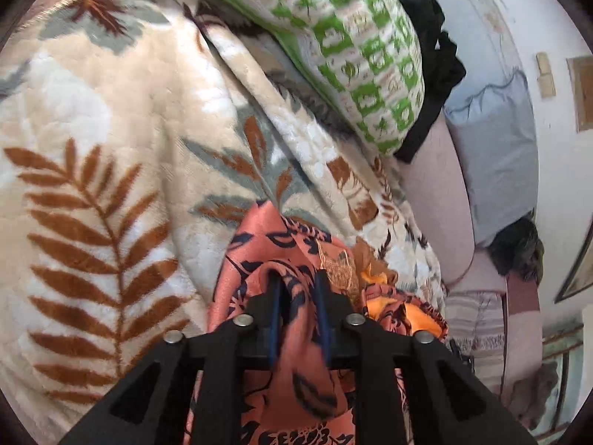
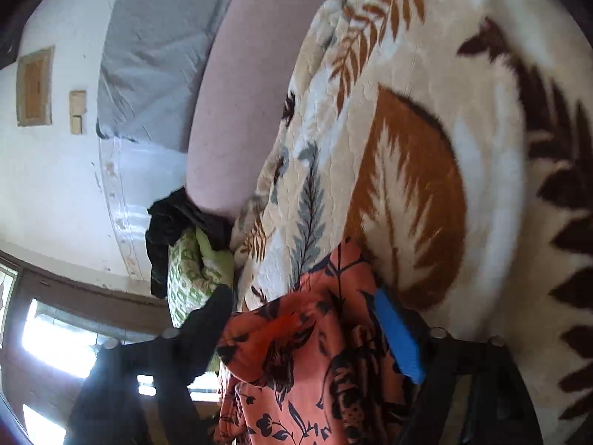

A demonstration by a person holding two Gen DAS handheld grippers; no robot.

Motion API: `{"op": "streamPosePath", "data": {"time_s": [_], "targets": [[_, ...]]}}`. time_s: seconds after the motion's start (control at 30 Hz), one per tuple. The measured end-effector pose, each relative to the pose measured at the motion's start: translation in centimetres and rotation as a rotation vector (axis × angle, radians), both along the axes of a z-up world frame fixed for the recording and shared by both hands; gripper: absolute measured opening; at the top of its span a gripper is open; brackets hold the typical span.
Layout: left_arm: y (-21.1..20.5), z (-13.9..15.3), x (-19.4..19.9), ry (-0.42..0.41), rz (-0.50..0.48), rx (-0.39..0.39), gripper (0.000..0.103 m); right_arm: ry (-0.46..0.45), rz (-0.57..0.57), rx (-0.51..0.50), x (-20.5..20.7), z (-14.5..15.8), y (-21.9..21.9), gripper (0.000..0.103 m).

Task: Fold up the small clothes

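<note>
A small orange-pink garment with a dark blue floral print (image 1: 296, 333) lies bunched over a cream leaf-patterned blanket (image 1: 111, 148). My left gripper (image 1: 298, 278) is shut on a fold of the garment, cloth pinched between its blue-padded fingers. In the right wrist view the same garment (image 2: 315, 352) fills the space between the fingers of my right gripper (image 2: 304, 304); the blue pad (image 2: 398, 337) presses against the cloth and the black finger (image 2: 207, 322) sits on the other side, so it is shut on the garment.
A green-and-white patterned pillow (image 1: 352, 55) and black clothes (image 1: 433, 74) lie at the blanket's far side, also in the right wrist view (image 2: 185, 267). A pink mattress (image 1: 433, 204), a grey sheet (image 1: 496, 148) and a white wall (image 2: 55, 167) lie beyond.
</note>
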State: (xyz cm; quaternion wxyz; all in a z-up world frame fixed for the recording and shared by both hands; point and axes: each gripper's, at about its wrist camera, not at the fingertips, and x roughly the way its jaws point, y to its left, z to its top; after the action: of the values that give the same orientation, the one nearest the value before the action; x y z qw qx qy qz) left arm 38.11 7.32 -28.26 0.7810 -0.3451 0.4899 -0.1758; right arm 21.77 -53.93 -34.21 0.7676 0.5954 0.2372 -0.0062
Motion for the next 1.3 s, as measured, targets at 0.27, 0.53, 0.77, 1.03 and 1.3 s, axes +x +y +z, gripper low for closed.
{"op": "streamPosePath", "data": {"time_s": [0.27,0.53,0.77,1.03,1.3], "targets": [[1.7,5.9,-7.8,-0.141,0.285,0.186,0.07,0.076,0.372,-0.491,0.9,8.6,10.5,0.07],[2.1,0.5,-9.1,0.053,0.3,0.137,0.07,0.098,0.888,-0.833,5.7,8.4,32.3,0.056],[2.0,-1.0,-8.1,0.122,0.281,0.133,0.07,0.19,0.953,-1.015,14.0,4.8,41.3,0.042],[-0.1,-0.6,-7.9,0.1,0.215,0.146,0.069,0.133,0.36,-0.782,17.6,10.3,28.2,0.042],[-3.0,-0.1,-8.5,0.053,0.153,0.298,0.069,0.301,0.336,-0.906,7.7,8.2,19.8,0.042]]}}
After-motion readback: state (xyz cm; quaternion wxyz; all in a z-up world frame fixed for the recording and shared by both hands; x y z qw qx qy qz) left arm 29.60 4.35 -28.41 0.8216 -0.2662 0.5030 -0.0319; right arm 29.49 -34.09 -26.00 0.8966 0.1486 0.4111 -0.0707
